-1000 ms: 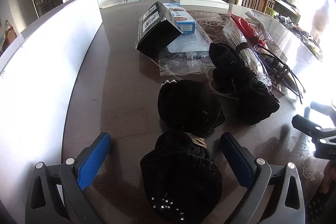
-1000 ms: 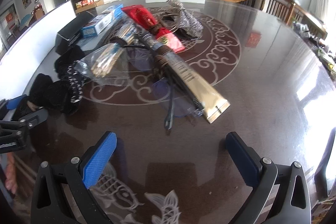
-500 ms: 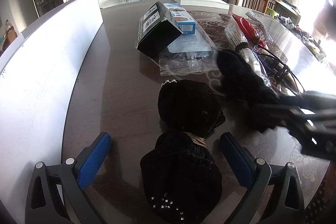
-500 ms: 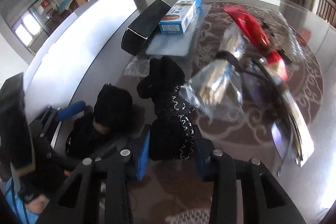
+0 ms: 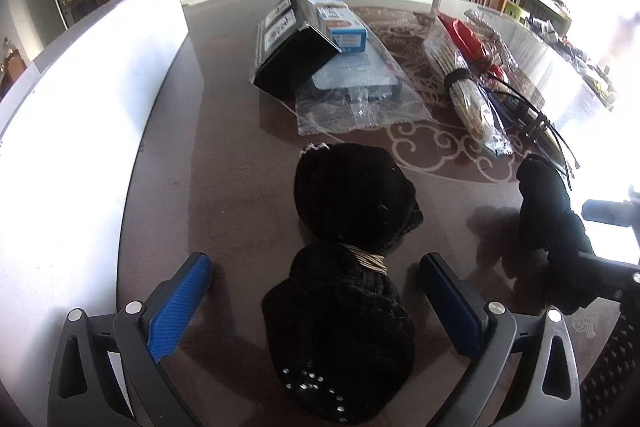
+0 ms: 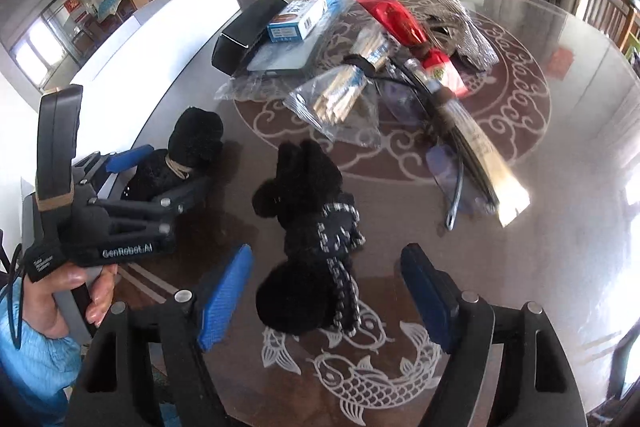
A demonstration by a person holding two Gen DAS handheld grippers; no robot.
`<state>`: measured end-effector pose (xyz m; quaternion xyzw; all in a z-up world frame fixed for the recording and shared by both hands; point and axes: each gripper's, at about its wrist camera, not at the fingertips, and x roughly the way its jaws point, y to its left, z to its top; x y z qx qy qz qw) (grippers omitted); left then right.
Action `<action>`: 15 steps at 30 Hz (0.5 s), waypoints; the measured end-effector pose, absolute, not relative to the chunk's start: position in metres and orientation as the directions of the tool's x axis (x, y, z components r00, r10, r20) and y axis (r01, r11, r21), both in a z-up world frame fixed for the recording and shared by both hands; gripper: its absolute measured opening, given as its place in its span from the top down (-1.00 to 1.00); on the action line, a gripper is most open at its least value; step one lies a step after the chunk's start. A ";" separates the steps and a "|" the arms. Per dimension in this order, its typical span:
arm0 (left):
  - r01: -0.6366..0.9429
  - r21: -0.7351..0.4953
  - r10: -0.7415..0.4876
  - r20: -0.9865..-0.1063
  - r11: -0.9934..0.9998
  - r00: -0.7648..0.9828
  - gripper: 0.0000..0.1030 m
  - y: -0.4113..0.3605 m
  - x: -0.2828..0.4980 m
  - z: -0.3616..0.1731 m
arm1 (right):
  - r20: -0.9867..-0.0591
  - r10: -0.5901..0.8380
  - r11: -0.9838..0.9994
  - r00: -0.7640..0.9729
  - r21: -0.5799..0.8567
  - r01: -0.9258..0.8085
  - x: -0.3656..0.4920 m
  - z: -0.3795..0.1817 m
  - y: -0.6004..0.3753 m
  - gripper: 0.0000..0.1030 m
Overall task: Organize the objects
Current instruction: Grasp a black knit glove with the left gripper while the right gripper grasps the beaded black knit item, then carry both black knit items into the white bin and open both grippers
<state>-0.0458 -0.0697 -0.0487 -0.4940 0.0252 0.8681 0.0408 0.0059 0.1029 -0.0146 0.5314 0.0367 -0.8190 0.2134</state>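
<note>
While only the right-wrist view shows the person's hand (image 6: 60,291), the right gripper (image 6: 326,291) jaws are opening around a black sock bundle (image 6: 310,247) on the worktop (image 6: 560,227); the left gripper (image 5: 316,301) is released around another tied bundle (image 5: 340,327).

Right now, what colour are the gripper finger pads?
Blue; clearest in the left wrist view, on the left gripper pads.

"GenRobot.AI" on left hand-held gripper (image 6: 156,183)

On the table (image 6: 560,155), two knit bundles (image 6: 316,239) lie near; packaged goods (image 6: 352,91) lie behind.
</note>
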 end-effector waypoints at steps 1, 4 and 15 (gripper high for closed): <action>-0.100 0.003 0.048 -0.862 -0.995 -0.505 -1.00 -0.068 -0.046 -0.049 | -0.891 -0.303 -0.903 -0.338 0.155 0.402 0.003 -0.015 0.098 -0.51; -0.106 0.016 0.042 -0.848 -0.994 -0.528 -0.83 -0.062 -0.040 -0.048 | -0.908 -0.279 -0.885 -0.314 0.117 0.450 -0.004 -0.023 0.081 -0.41; -0.084 0.011 0.042 -0.797 -0.996 -0.602 0.41 -0.061 -0.028 -0.025 | -0.892 -0.265 -0.897 -0.366 0.088 0.434 0.009 -0.010 0.087 0.33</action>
